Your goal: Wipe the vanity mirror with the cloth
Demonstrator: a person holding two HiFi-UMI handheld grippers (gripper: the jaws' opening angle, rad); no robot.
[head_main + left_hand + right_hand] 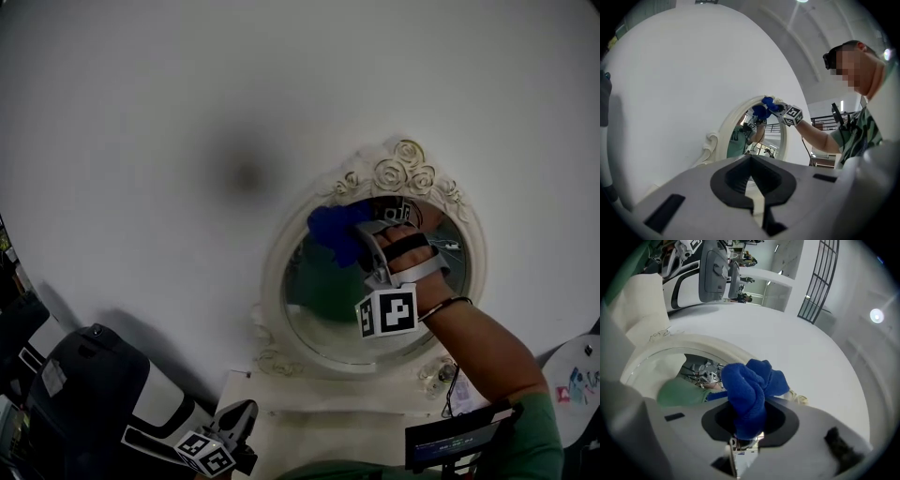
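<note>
A plain white wall (187, 94) fills the background, and the oval vanity mirror (323, 305) hangs on it in an ornate cream frame (275, 272). The blue cloth (333, 230) is bunched against the glass at the mirror's upper left, just under the frame's carved roses. The right gripper (364, 236) has its jaws clamped on the cloth. The left gripper (240, 424) sits below the mirror, jaws together and empty. Wiping looks under way; next, sweeping the cloth down across the lower glass seems called for.
</note>
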